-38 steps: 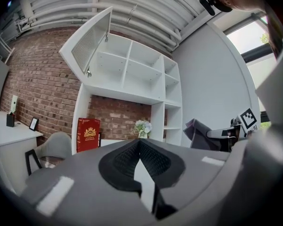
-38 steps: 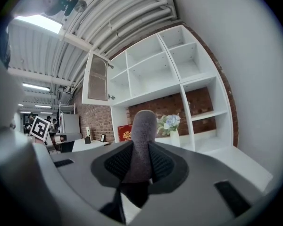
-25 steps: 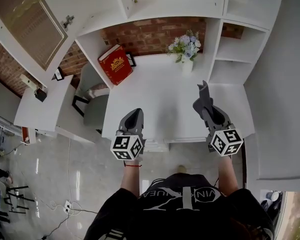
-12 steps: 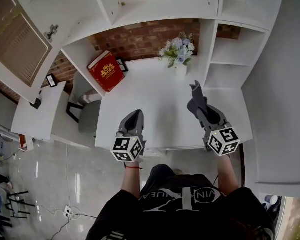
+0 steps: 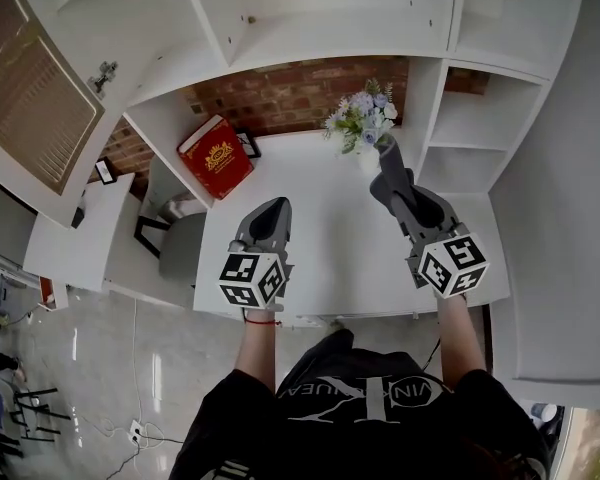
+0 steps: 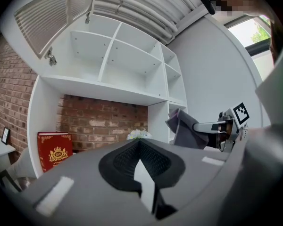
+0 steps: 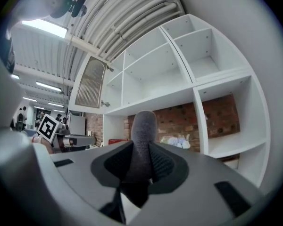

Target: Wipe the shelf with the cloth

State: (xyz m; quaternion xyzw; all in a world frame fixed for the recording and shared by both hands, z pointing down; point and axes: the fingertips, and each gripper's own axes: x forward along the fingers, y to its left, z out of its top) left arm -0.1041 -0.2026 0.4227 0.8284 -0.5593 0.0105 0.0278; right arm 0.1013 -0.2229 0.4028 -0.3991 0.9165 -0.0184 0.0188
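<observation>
- Cloth: grey, bunched into an upright wad and clamped between the right tongs. Its free end stands up past the tips.
- Head view: the cloth is held above the far part of the tabletop, just beside the flowers. Cloth and vase overlap here, so I cannot tell whether they touch, though they probably do not.
- Right tongs point toward the back of the desk bay. The open compartments of the shelf are just to their right.
- Left tongs: pads together, nothing between them. In the head view the left tongs hang over the near-left part of the tabletop, well apart from the cloth.
- The left gripper view also shows the cloth in mid-air, with no board or wall pressed against it.
- Surroundings: a red book leans in the left corner of the bay, with a brick wall behind. The upper compartments are bare.
- Progress (judgement): the cloth is in hand and carried to the unit, but no wiping contact shows. The white boards show neither marks nor a wiped patch. Wiping itself looks not yet begun. What is left is to lay the cloth on a board and stroke across it.
</observation>
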